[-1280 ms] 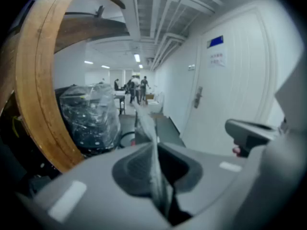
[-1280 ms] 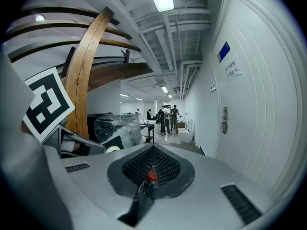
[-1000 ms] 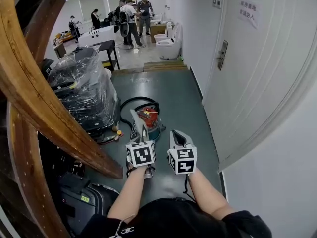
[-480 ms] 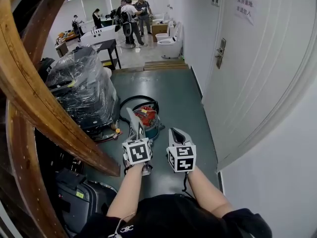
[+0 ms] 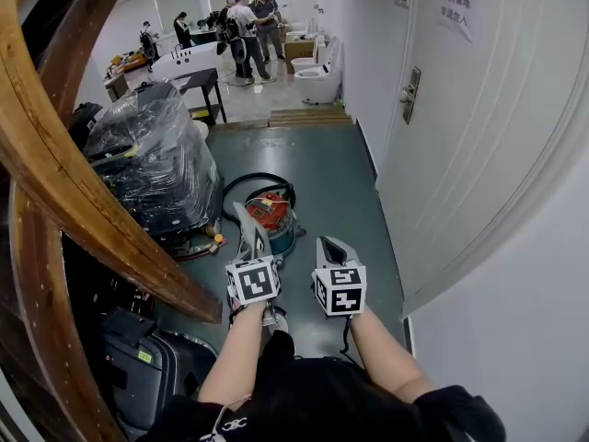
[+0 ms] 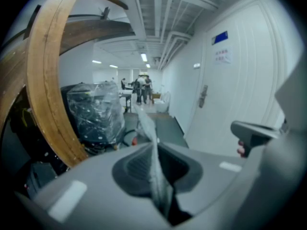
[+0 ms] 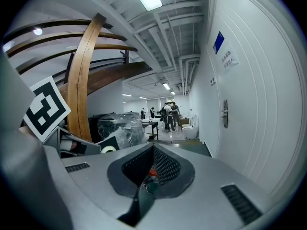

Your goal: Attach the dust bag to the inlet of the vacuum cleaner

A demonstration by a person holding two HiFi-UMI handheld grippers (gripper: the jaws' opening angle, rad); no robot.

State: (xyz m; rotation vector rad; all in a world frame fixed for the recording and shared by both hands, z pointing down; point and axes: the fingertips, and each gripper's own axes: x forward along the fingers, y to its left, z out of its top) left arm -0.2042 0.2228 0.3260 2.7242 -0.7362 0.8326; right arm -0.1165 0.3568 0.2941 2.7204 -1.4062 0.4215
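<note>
left gripper (image 6: 157,176) clamped on dust bag (image 6: 146,128); right gripper (image 7: 151,169) shut, empty. both have only drifted slightly; the bag is still short of the vacuum cleaner (image 5: 271,212).

I can't read a word from here. The white notice (image 5: 457,12) on the door (image 5: 497,127) carries two lines of red characters, too small for me. The blue plate (image 7: 218,42) higher up is a blur. The left marker cube (image 5: 253,280) and the right marker cube (image 5: 340,290) show only black-and-white square patterns, no lettering.
</note>
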